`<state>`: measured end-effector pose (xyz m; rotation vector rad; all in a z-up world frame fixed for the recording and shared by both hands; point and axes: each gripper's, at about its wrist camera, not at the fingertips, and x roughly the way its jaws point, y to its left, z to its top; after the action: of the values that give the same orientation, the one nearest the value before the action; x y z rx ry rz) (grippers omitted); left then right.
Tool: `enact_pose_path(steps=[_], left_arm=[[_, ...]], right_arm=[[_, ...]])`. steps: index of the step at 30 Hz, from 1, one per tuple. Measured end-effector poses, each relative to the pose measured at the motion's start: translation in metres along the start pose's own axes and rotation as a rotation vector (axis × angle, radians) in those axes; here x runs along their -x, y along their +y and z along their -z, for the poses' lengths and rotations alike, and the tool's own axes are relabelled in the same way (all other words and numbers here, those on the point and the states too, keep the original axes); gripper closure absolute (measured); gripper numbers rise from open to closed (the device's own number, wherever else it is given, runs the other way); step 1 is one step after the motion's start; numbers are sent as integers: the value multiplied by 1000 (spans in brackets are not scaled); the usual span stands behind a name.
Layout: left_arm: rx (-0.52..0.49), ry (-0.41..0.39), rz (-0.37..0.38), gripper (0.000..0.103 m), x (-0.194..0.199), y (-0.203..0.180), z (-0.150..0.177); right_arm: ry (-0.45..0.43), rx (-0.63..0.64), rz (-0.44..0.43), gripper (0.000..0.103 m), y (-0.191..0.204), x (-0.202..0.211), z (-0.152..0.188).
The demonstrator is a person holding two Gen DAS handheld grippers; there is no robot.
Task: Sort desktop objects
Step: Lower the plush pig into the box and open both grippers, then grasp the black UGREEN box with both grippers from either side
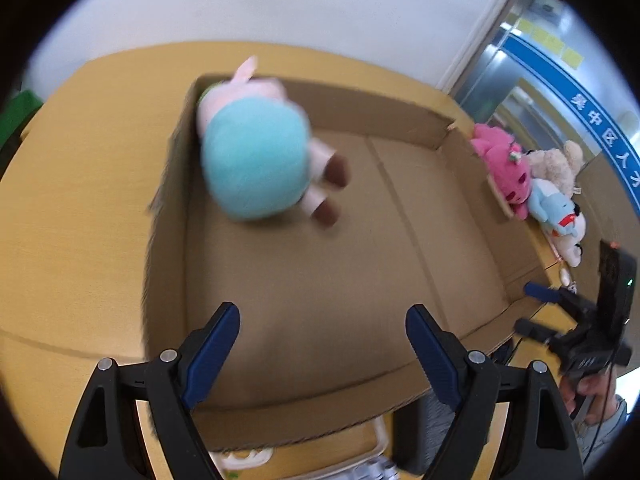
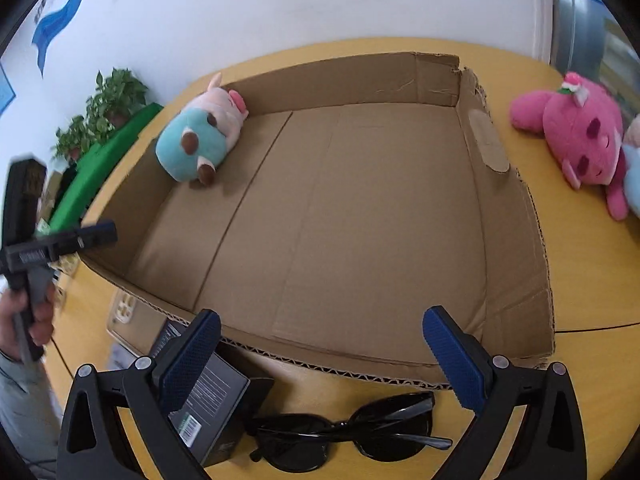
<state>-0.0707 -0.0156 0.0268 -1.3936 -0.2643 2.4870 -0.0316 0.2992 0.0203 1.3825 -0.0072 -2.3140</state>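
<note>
Right now our left gripper [image 1: 322, 344] hangs released over the box [image 1: 400, 216], jaws wide with nothing between them. At eleven o'clock from it the pig plush [image 1: 256, 156] lies in the box's far corner. Our right gripper [image 2: 320, 354] is likewise spread and empty at the box's near edge, above sunglasses [image 2: 344, 436] and a dark carton [image 2: 212, 408]. At two o'clock the pink plush [image 2: 576, 136] lies on the table [image 2: 592, 264], outside the box.
</note>
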Motion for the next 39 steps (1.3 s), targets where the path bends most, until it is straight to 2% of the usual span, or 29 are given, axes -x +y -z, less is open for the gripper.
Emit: enact_pose_path(steps=[2,6,8,12,13,14,16,19,21,26,29,32,36,39], left_arm=[[-47,-6,36,17,-7,-21,-18],[-98,80,86,17,-57,-56,-55],[-84,122,50,17,-92,-59,-72],[99,193,-70,17,-140,-27,-94],[154,193,-75,17,-144,-15,-95],[209,193,-50,18,-147,-3,-94],[265,188,-28,18,-147,12,-93],[274,170,-66,18,-139,21,-92],[291,170,-46,18,-136,26,-90],[209,176,-74,18,-123,8,-86],[126,108,-89,18,-88,-12,-84],[44,-3,-43,18,-33,-35,-73],[-48,-135,-17,16,35,-54,-35],[-88,-167,3,16,58,-59,-3]], right_arm=[[-11,-15,4,0,-4,-1,3],[-21,-34,23,0,-2,-2,6],[-29,-29,33,0,-1,-3,7],[-29,-38,34,0,0,-6,9],[-27,-39,40,0,1,-6,10],[-25,-37,43,0,1,-6,10],[-22,-37,41,0,2,-7,10],[-21,-36,40,0,3,-7,11],[-17,-36,39,0,4,-8,11],[-7,-42,40,0,6,-9,9],[2,-43,27,0,8,-9,7],[9,-48,20,0,10,-8,8],[-2,-41,4,0,15,-5,12],[-28,-32,0,0,22,5,16]])
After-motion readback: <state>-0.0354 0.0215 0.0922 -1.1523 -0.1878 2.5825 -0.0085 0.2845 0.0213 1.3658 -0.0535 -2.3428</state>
